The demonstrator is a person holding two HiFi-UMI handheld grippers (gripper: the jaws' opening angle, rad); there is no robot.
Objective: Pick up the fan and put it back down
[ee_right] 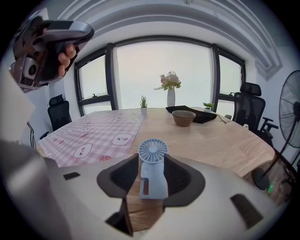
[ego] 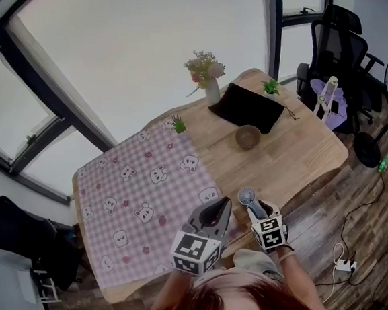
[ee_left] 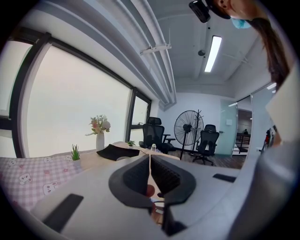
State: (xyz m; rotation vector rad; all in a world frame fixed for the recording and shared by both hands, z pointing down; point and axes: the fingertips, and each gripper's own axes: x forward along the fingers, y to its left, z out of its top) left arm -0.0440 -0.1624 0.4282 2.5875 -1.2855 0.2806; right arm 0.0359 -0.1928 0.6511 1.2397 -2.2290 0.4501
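Here the small pale-blue plastic hand-held fan (ee_right: 151, 168) stands upright between the jaws of the right gripper (ee_right: 152, 161), its round grille head poking up above them and its flat handle down in the gap. The jaws are partly closed. Their dark pads look to meet the handle on both sides, so I read this as a grip on the fan rather than a loose straddle. From the head view the fan (ego: 246, 197) sits at the near edge of the pale wooden bench (ego: 295, 160), just beside the pink checked cloth (ego: 143, 194), right in front of the right gripper (ego: 255, 207). Whether its foot touches the wood or is clear of it, I cannot tell.

The left gripper (ee_left: 150, 161) has its jaws pressed together with only a thin seam between them. It holds nothing and hangs above the cloth beside the other (ego: 223, 204).

The fan is likely very light and stiff, with a smooth shell that could slip or twist under a weak pinch. The thin-ribbed grille seems the fragile part. The handle below the head, taken across its flat faces, is the sound place to hold. Its narrow base probably tips easily, so it should be set down squarely.
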